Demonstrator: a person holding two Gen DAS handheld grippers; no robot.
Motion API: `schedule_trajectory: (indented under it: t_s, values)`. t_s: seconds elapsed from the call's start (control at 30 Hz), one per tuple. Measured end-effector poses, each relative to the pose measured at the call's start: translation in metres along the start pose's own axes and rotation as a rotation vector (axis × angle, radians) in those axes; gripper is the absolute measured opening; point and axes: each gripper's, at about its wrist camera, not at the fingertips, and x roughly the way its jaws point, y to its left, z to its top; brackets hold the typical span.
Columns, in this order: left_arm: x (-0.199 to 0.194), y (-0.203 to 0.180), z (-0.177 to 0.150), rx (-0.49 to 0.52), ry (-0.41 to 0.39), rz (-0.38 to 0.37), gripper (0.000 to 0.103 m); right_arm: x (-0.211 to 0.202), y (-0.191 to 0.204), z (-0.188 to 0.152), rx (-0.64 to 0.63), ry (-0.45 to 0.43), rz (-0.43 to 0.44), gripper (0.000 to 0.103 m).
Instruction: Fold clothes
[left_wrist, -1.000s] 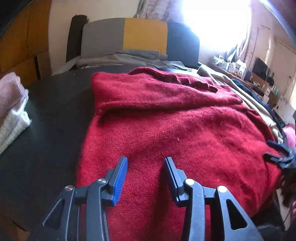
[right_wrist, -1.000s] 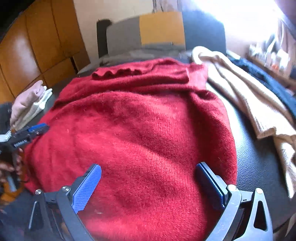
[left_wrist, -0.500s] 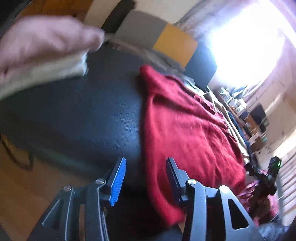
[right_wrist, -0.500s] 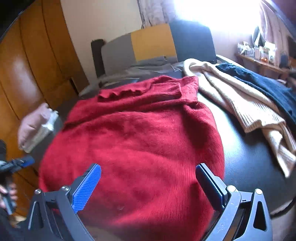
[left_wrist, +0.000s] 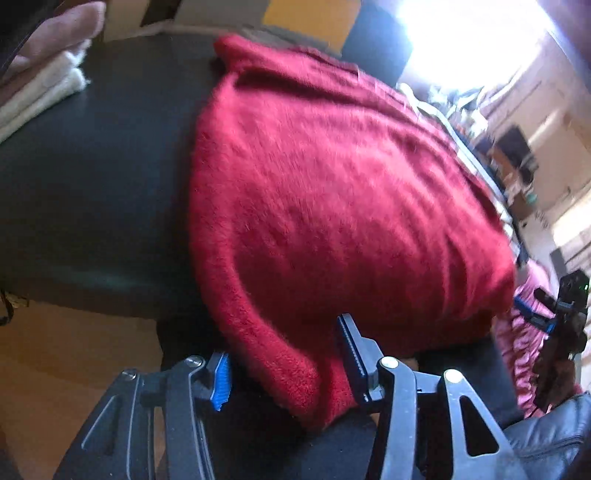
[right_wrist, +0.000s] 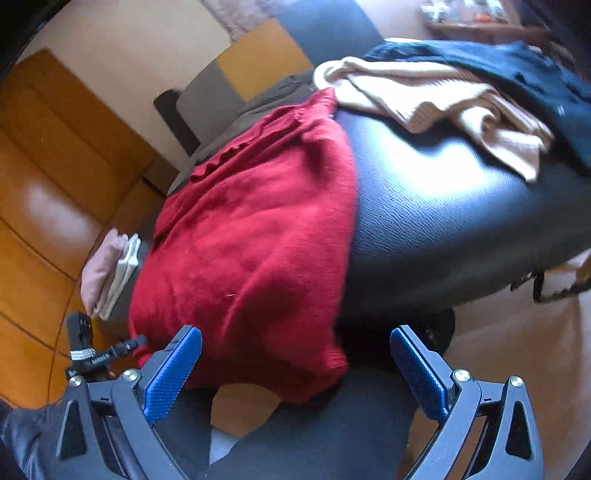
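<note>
A red knitted sweater (left_wrist: 332, 184) lies spread on the black table (left_wrist: 92, 166), its lower hem hanging over the near edge. My left gripper (left_wrist: 286, 369) is at the hem's left corner. Its jaws are opening, and the cloth sits loosely between them, not pinched. In the right wrist view the sweater (right_wrist: 251, 240) droops off the table (right_wrist: 443, 221). My right gripper (right_wrist: 295, 350) stands wide open around the hem's right corner, pads clear of the cloth. Each gripper shows small in the other's view: the right one (left_wrist: 554, 317) and the left one (right_wrist: 99, 354).
A folded pink and white stack (right_wrist: 110, 273) sits on the table's left part. A beige sweater (right_wrist: 424, 96) and a dark navy garment (right_wrist: 535, 81) lie at the far right. A grey and yellow chair back (right_wrist: 258, 59) stands behind. Dark trousered legs (right_wrist: 314, 424) are below the edge.
Both grippers swung from over the sweater's middle down to its near hem, left to the left corner, right to the right corner. The right view rolled. The left jaws stand wider.
</note>
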Motion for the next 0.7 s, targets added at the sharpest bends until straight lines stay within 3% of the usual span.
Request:
schedule_trajectory:
  t_s: [0.17,0.27,0.33,0.37,0.4,0.47,0.53,0.6,0.7]
  values:
    - [0.014,0.007,-0.001,-0.047,0.083,0.023,0.048,0.023,-0.008,0.004,0.022,0.025,0.03,0.103]
    - [0.021,0.009,0.001,-0.06,0.117,0.031,0.042,0.044,0.001,0.006,-0.03,0.088,0.041,0.101]
    - [0.024,0.006,0.003,-0.033,0.123,0.045,0.029,0.061,0.006,0.004,-0.067,0.164,0.009,0.083]
    - [0.025,0.004,0.003,-0.012,0.126,0.045,0.021,0.072,0.009,0.002,-0.105,0.226,-0.035,0.046]
    - [0.025,0.001,0.002,0.011,0.128,0.041,0.015,0.08,0.011,0.0,-0.135,0.271,-0.064,0.038]
    - [0.021,-0.005,0.0,0.061,0.123,0.025,0.007,0.084,0.015,-0.001,-0.172,0.294,-0.072,0.038]
    - [0.013,-0.008,-0.001,0.084,0.112,-0.029,0.006,0.083,0.022,0.001,-0.213,0.312,-0.08,0.037]
    - [-0.001,-0.009,0.001,0.081,0.093,-0.131,0.005,0.078,0.031,0.003,-0.243,0.329,-0.056,0.033]
    - [-0.026,-0.012,0.009,0.097,0.048,-0.29,0.005,0.063,0.054,0.012,-0.271,0.327,0.084,0.031]
